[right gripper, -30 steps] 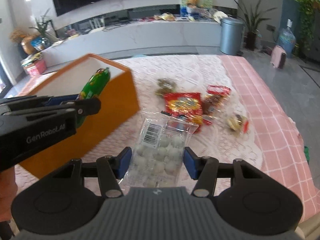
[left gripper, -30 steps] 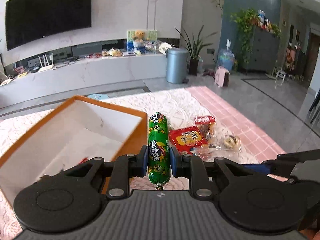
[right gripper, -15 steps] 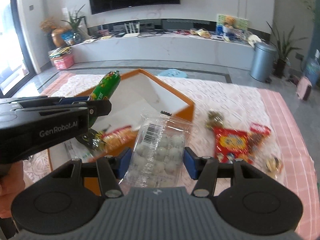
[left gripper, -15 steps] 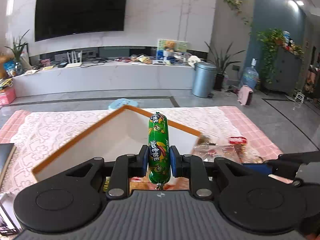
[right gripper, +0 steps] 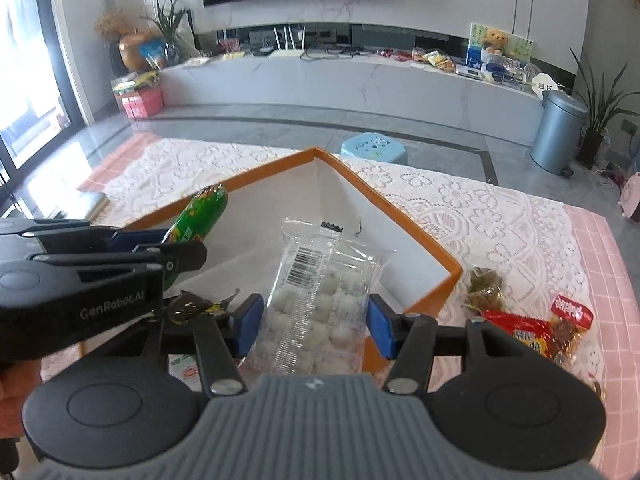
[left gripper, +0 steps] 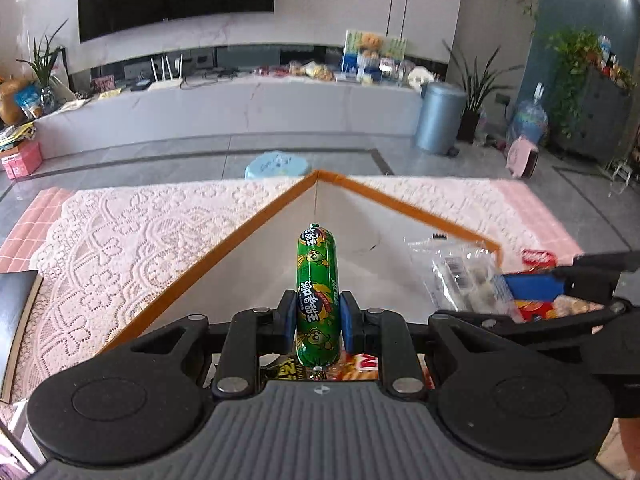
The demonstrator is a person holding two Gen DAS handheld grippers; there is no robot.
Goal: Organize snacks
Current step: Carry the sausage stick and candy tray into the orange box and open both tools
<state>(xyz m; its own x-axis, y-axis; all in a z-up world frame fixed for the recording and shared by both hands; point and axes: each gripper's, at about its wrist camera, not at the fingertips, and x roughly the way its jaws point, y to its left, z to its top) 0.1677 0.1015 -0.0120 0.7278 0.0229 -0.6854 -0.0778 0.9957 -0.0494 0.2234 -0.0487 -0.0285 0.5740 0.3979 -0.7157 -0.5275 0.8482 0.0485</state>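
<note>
My left gripper (left gripper: 318,320) is shut on a green sausage stick (left gripper: 317,276), held upright above the orange-rimmed box (left gripper: 256,220). My right gripper (right gripper: 314,320) is shut on a clear packet of white round sweets (right gripper: 320,304), also over the box (right gripper: 400,208). In the right wrist view the left gripper (right gripper: 172,246) and its green sausage (right gripper: 200,216) hang at the left above the box. In the left wrist view the clear packet (left gripper: 460,276) shows at the right. Inside the box lie a few wrapped snacks (right gripper: 200,306).
Loose snacks lie on the lace tablecloth right of the box: a red packet (right gripper: 520,332), a small red wrapper (right gripper: 572,310) and a greenish sweet bag (right gripper: 486,286). A dark book (left gripper: 18,316) lies at the table's left edge. A blue stool (right gripper: 374,148) stands beyond the table.
Both grippers have swung left from the loose snacks to above the box, each keeping its snack. The box's inside with wrapped snacks has come into view.
</note>
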